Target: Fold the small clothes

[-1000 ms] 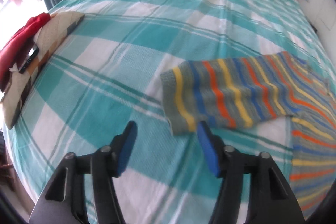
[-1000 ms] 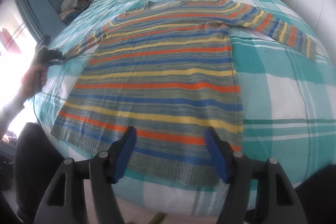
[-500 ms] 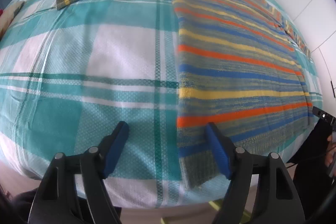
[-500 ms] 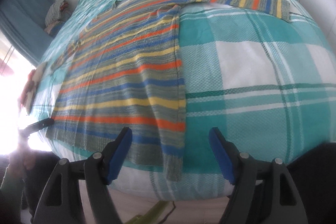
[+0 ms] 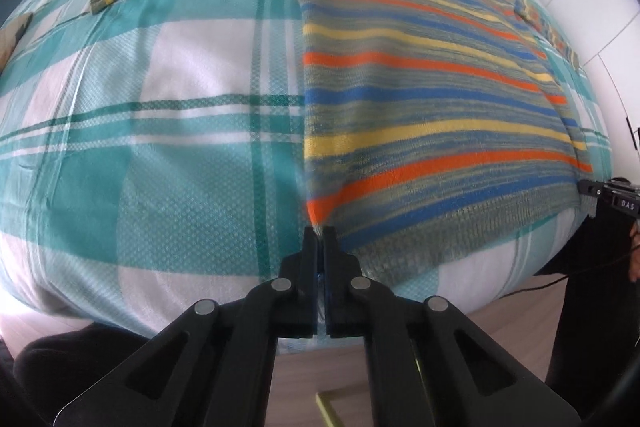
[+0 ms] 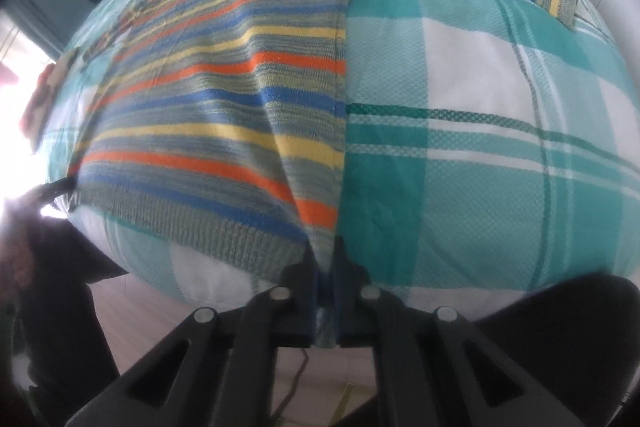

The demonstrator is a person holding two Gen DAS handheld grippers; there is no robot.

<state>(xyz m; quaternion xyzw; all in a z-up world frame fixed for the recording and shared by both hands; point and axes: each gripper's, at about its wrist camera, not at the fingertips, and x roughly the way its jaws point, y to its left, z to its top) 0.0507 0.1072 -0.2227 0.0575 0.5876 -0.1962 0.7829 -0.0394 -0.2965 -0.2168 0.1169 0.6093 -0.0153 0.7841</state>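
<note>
The striped knitted sweater in grey, blue, orange and yellow [image 5: 420,99] lies spread flat on the teal and white checked bedspread [image 5: 160,147], both sleeves stretched out to the sides and the ribbed hem near the foot edge of the bed. The left gripper [image 5: 319,233] has its fingers pressed together on the hem corner on its side, the knit pulled up into a small peak at the tips. The right gripper [image 6: 324,247] is likewise pinched on the opposite hem corner, with a ridge of cloth running up from the grip. To my eye the fold is just being set up: both lower corners are held and the body is still flat. Done well, both corners should rise together at an even height, staying taut between them, then travel straight up toward the shoulders so the side edges line up. Pulling one side ahead would skew the stripes; a shallow pinch on loose knit could slip
</note>
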